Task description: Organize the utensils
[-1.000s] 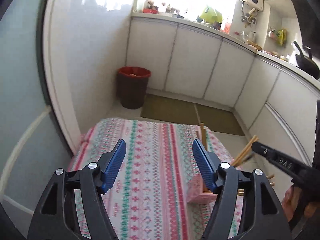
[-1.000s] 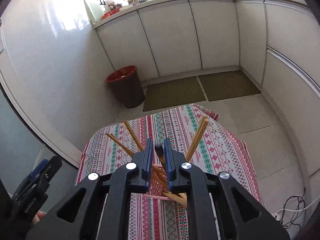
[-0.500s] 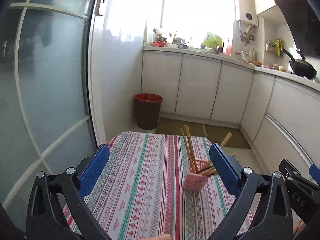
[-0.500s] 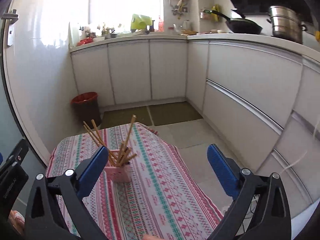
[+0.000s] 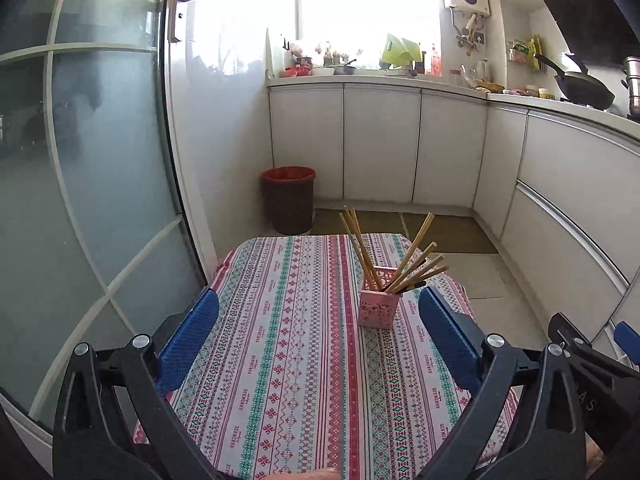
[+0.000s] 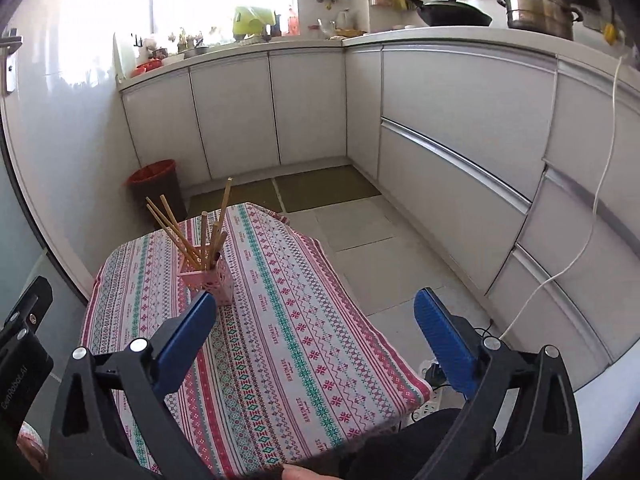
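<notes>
A pink perforated holder [image 5: 378, 306] [image 6: 208, 278] stands upright on the patterned tablecloth [image 5: 288, 360] [image 6: 280, 320]. Several wooden chopsticks [image 5: 362, 250] [image 6: 176, 232] lean fanned out inside it. My left gripper [image 5: 318, 334] is open, pulled back near the table's front, with nothing between its blue pads; the holder sits just inside its right pad. My right gripper [image 6: 316, 334] is also open and empty, with the holder beyond its left pad. The right gripper's body shows at the right edge of the left wrist view, and the left gripper's body at the left edge of the right wrist view.
A dark bin with a red liner [image 5: 288, 196] [image 6: 158, 184] stands on the floor behind the table. White cabinets [image 5: 380, 140] [image 6: 460, 128] line the back and right. A glass door [image 5: 80, 200] is at the left. A white cable [image 6: 560, 272] runs down to a power strip.
The right gripper let go of the chopsticks in the holder and opened wide. The left gripper opened further. Both drew back and up from the holder, which now stands farther away.
</notes>
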A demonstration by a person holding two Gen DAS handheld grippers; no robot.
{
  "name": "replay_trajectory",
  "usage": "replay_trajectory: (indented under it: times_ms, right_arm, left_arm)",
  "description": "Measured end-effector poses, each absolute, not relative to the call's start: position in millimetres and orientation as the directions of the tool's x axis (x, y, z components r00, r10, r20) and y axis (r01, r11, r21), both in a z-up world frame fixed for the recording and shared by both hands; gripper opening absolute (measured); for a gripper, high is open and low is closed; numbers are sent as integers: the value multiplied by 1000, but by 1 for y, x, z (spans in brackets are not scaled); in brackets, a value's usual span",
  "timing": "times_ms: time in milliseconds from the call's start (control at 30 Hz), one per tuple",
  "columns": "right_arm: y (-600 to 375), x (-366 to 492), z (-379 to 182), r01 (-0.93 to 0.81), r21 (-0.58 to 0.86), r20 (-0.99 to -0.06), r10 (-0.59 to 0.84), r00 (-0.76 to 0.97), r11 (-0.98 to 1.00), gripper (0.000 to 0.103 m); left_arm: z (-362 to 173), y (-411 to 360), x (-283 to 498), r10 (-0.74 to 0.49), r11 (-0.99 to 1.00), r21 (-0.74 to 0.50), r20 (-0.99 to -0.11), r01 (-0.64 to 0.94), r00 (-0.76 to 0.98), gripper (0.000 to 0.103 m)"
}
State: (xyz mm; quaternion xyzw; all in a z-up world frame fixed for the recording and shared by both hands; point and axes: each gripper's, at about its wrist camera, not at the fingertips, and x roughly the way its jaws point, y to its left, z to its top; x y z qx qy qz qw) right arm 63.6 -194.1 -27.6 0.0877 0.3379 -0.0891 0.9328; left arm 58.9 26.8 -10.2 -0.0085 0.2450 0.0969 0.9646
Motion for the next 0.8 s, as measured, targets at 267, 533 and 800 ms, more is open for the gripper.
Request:
replay_trajectory:
  times_ms: [267,533,800]
  right_arm:
    - [-200,62,-23,227,124,-641,-97,762,966,96]
    - [-201,61,-22,228,133,-642,-91,761,965,96]
    - [-200,60,-21,222,138,-646,-83,759,965,96]
  left_arm:
    - [-10,21,58,167,985,41,-476,-168,863,96]
    - [-10,21,57,167,985,42,-478,-167,862,96]
    - [-8,23,56,163,985,36,-472,-166,867,96]
